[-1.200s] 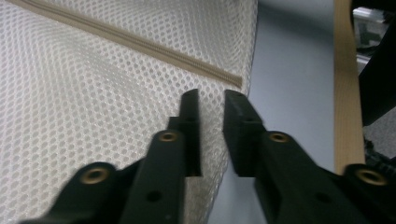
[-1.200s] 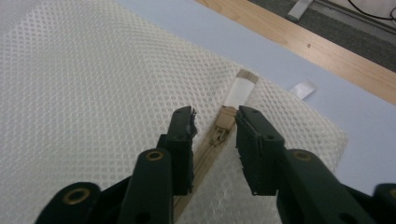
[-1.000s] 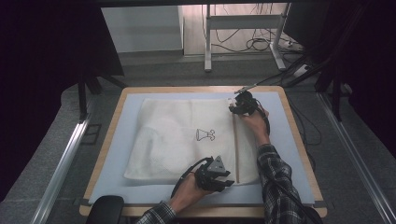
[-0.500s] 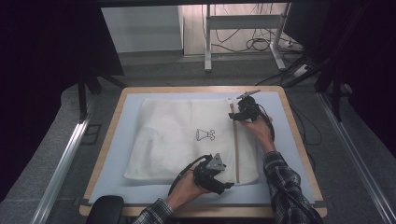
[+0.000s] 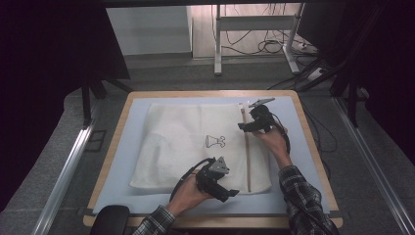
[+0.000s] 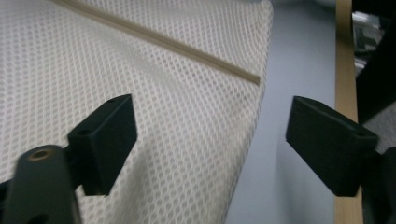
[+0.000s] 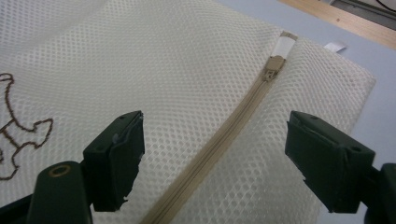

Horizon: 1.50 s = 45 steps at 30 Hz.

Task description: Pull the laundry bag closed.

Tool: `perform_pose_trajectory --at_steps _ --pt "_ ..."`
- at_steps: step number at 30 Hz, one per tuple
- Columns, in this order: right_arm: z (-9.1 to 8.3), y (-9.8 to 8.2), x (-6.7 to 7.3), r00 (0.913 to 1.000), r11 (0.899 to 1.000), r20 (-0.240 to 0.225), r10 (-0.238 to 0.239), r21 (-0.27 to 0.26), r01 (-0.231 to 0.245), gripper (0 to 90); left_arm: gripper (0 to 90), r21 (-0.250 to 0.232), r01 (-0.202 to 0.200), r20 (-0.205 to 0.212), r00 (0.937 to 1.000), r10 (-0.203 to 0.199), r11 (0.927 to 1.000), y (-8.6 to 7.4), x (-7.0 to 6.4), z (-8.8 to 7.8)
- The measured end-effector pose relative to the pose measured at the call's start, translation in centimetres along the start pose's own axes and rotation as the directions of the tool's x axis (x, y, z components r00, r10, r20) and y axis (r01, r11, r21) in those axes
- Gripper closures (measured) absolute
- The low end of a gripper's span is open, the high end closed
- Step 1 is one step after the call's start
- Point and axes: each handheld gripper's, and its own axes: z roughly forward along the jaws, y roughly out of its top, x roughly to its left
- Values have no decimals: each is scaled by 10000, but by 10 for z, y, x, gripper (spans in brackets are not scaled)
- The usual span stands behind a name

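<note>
The left gripper [image 5: 221,188] sits low near the front edge of the table, held in the person's left hand [image 5: 188,195], whose checked sleeve comes in from the bottom. Its jaws stand wide apart and have just been opening, with nothing pressed between the pads. The right gripper [image 5: 249,122] is farther out, toward the far right corner, carried by the right hand [image 5: 272,141] on an outstretched forearm. Its jaws too have just been opening and stand well apart, gripping nothing.
</note>
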Motion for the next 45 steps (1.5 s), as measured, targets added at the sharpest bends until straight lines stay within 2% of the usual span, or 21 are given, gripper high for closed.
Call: perform_pose_trajectory --at_steps 2,10,18,25,26,28,30,35,36,38,39,44,45 --pt "-3 -1 2 10000 10000 -77 -4 16 5 180 122 49 -112 -131 9999 113 9999 -1 1 -3" --pt "-19 -7 12 9990 9999 -423 -138 44 140 108 86 50 80 -533 9985 -77 10000 -5 6 -12" --pt "-30 -12 21 9978 9998 -639 -195 -60 192 90 79 303 7 -795 9968 17 9995 -9 8 -17" --pt "-39 -19 31 9966 9991 -716 -412 -107 405 84 75 294 54 -913 9958 -27 9996 -13 14 -28" --pt "-40 -19 32 9963 9989 -720 -460 -114 453 83 74 131 226 -944 9953 -212 9997 -14 15 -30" --pt "-43 -21 35 9970 9985 -541 -556 -57 554 82 75 164 226 -1001 9948 -208 9996 -16 17 -33" --pt "-45 -23 37 9969 9986 -589 -512 -139 505 78 75 66 343 -1072 9937 -334 9994 -18 19 -36" --pt "-53 -26 44 9955 9976 -666 -668 -253 652 71 75 283 259 -1313 9911 -219 9993 -22 24 -42" --pt "-54 -26 46 9951 9971 -700 -703 -349 680 70 75 133 408 -1348 9901 -386 9991 -24 24 -42" --pt "-57 -27 49 9942 9962 -719 -805 -377 780 70 74 272 321 -1436 9892 -279 9991 -25 26 -45" --pt "-58 -28 51 9937 9958 -731 -851 -400 823 70 74 142 460 -1451 9885 -435 9988 -26 26 -46" --pt "-66 -34 61 9912 9930 -683 -1134 -423 1106 69 72 78 591 -1562 9861 -572 9982 -31 31 -53" --pt "-67 -36 63 9912 9928 -675 -1142 -441 1114 69 72 -40 702 -1595 9847 -700 9975 -32 31 -55"
